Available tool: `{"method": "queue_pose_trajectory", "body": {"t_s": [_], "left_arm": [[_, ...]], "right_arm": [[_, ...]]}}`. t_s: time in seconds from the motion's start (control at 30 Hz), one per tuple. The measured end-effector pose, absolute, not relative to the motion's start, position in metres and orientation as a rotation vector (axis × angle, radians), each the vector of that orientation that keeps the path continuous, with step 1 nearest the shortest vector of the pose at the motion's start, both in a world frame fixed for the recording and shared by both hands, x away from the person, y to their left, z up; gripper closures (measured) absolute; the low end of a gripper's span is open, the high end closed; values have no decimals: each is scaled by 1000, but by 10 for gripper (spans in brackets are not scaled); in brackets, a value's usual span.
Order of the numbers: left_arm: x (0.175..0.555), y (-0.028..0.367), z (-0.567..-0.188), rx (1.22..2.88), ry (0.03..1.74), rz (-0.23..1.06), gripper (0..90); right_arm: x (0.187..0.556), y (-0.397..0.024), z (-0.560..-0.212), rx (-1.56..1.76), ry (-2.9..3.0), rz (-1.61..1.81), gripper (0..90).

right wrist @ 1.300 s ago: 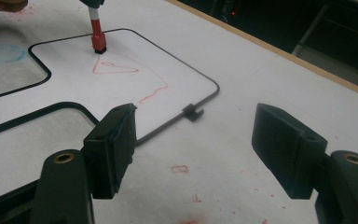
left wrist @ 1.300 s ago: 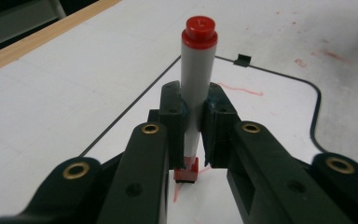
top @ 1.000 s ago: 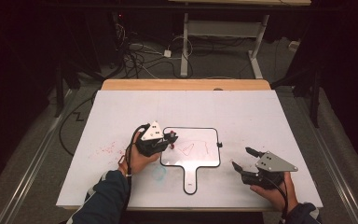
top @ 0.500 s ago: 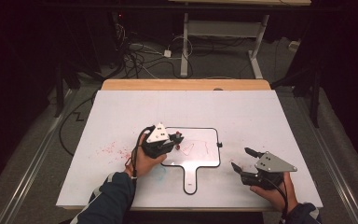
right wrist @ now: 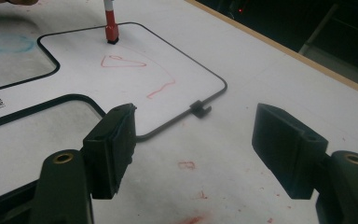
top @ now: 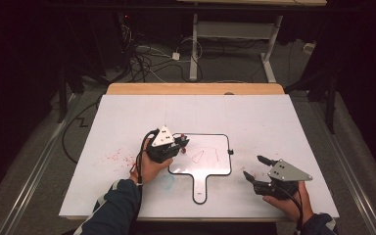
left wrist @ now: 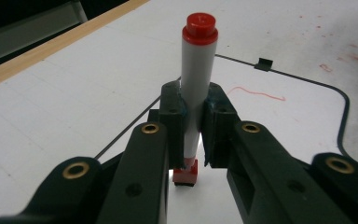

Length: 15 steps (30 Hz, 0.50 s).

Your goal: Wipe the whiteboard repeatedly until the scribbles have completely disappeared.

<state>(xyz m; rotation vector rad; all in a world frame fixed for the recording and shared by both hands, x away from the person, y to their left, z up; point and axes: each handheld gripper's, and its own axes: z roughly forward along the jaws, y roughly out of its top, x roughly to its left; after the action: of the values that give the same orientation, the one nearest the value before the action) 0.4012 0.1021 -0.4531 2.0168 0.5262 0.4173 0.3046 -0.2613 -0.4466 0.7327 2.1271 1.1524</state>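
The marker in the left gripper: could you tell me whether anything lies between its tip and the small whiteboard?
Nothing visible does. The left gripper is shut on the marker, whose tip already stands on the small whiteboard. The right gripper sits open, off to the side.

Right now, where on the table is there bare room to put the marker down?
The widest free patch is the far half of the table, between the wooden edge and the small whiteboard. The left side is bare too, with faint red smudges. It's crowded mid-table: the left tongs hold the marker over the board, with the open right tongs beside it.
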Motion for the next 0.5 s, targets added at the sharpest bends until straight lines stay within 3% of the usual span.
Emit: {"method": "queue_pose_trajectory", "body": {"t_s": [0.17, 0.27, 0.5], "left_arm": [[392, 85, -452, 2052, 439, 419, 789], [399, 92, -452, 2038, 505, 461, 788], [410, 107, -454, 1995, 580, 413, 789]], "right_arm": [[305, -261, -447, 737, 2130, 1158, 313], [304, -262, -447, 731, 2133, 1156, 313], [304, -261, -447, 733, 2132, 1155, 313]]}}
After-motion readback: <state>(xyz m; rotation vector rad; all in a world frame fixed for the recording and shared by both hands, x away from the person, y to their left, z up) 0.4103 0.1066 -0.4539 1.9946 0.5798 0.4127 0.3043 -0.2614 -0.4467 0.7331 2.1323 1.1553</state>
